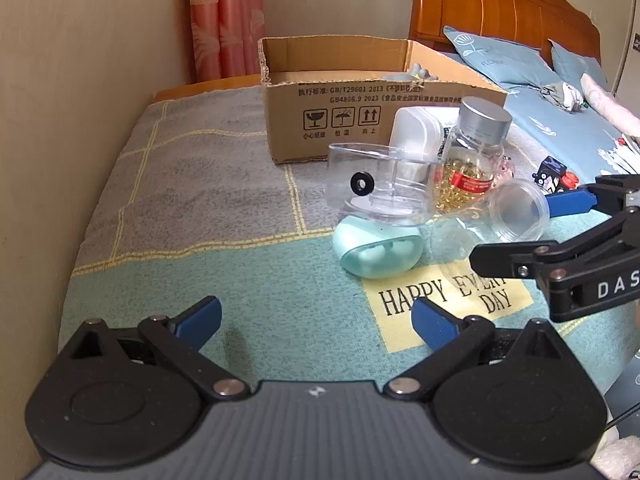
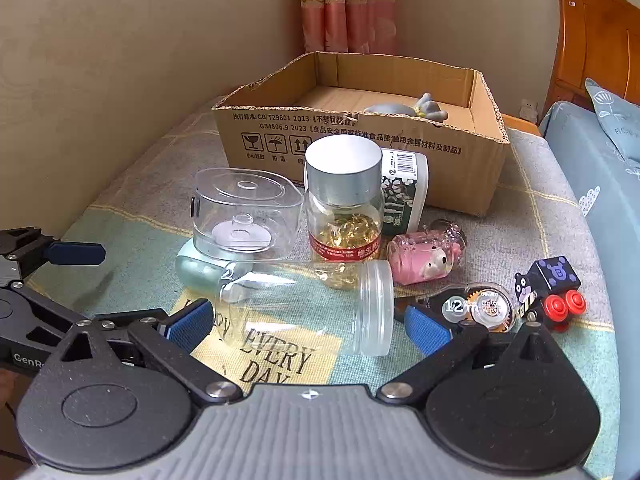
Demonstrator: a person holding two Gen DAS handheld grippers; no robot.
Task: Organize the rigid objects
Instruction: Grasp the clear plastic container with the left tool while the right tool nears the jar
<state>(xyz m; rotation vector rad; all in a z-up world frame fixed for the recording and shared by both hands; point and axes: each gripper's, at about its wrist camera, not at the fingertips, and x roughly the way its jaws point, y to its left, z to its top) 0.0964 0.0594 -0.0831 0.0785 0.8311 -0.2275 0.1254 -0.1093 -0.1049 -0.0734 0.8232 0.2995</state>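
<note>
Two grippers — left gripper (image 1: 316, 320), right gripper (image 2: 308, 326) — hover jaws apart, the right straddling a toppled clear jar (image 2: 308, 304) before a cardboard box (image 2: 360, 136).

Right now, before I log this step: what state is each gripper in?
Left gripper: open, holding nothing.
Right gripper: open, straddling the empty clear jar lying on its side, not yet clamped.

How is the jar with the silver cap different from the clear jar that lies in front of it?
The jar with the silver cap stands upright; the clear lying jar rests on its side. The capped jar holds golden capsules and bears a red label; the lying jar looks empty and has no label. The first is closed by its cap; no cap shows on the second. Both are transparent and round.
</note>
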